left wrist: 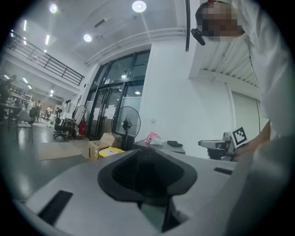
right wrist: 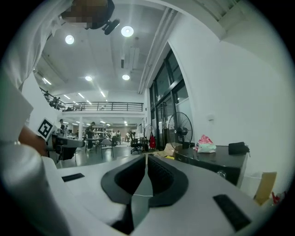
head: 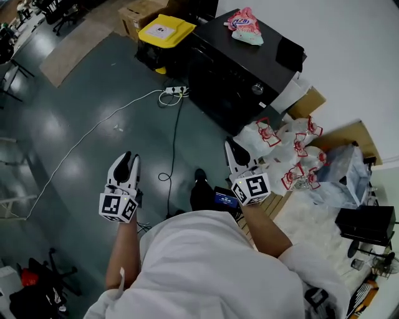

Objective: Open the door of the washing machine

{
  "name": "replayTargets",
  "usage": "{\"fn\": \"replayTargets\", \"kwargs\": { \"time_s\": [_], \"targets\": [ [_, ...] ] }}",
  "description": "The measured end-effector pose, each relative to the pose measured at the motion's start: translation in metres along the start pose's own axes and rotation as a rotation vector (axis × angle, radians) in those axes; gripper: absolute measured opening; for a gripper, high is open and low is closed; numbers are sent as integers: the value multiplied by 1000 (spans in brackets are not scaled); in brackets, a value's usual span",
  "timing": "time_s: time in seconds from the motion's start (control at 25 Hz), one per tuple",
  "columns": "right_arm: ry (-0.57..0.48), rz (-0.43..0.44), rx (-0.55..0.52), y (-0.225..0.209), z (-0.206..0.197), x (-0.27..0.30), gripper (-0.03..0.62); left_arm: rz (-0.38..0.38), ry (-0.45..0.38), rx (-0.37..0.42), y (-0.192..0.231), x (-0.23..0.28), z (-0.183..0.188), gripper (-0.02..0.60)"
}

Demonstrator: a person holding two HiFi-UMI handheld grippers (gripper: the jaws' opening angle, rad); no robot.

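The washing machine [head: 240, 68] is a black box standing against the white wall, ahead of me and to the right. A round knob [head: 257, 88] shows on its upper front; I cannot make out the door. A pink bag [head: 245, 25] lies on its top. Both grippers are held level over the floor, well short of the machine. My left gripper [head: 128, 163] has its jaws slightly apart and empty. My right gripper [head: 234, 149] has its tips together, nothing in it. The machine [right wrist: 216, 161] shows right of the right gripper [right wrist: 146, 156], and far off [left wrist: 159, 147] beyond the left gripper [left wrist: 147, 154].
A yellow-lidded bin [head: 166, 30] and a cardboard box [head: 138, 14] stand left of the machine. A power strip with cables [head: 174, 91] lies on the floor before it. White bags with red print [head: 287, 149] pile up at right. A standing fan [left wrist: 125, 124] is beyond.
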State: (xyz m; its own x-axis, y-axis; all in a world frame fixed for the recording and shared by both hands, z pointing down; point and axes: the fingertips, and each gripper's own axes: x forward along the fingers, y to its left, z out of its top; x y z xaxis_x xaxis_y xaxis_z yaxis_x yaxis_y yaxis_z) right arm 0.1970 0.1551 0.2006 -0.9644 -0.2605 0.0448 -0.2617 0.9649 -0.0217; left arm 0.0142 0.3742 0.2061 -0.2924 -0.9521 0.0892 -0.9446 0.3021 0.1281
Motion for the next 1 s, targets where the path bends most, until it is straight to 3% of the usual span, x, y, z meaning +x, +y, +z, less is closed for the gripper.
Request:
{"fn": "replayTargets", "kwargs": {
  "time_s": [0.48, 0.76, 1.0],
  "targets": [
    [-13, 95, 56, -131, 7, 110, 40, 73, -29, 6, 13, 147, 56, 110],
    [-2, 100, 113, -162, -16, 141, 40, 126, 32, -13, 36, 180, 47, 112],
    [7, 71, 117, -187, -22, 168, 40, 61, 40, 17, 47, 237, 53, 112]
  ]
}}
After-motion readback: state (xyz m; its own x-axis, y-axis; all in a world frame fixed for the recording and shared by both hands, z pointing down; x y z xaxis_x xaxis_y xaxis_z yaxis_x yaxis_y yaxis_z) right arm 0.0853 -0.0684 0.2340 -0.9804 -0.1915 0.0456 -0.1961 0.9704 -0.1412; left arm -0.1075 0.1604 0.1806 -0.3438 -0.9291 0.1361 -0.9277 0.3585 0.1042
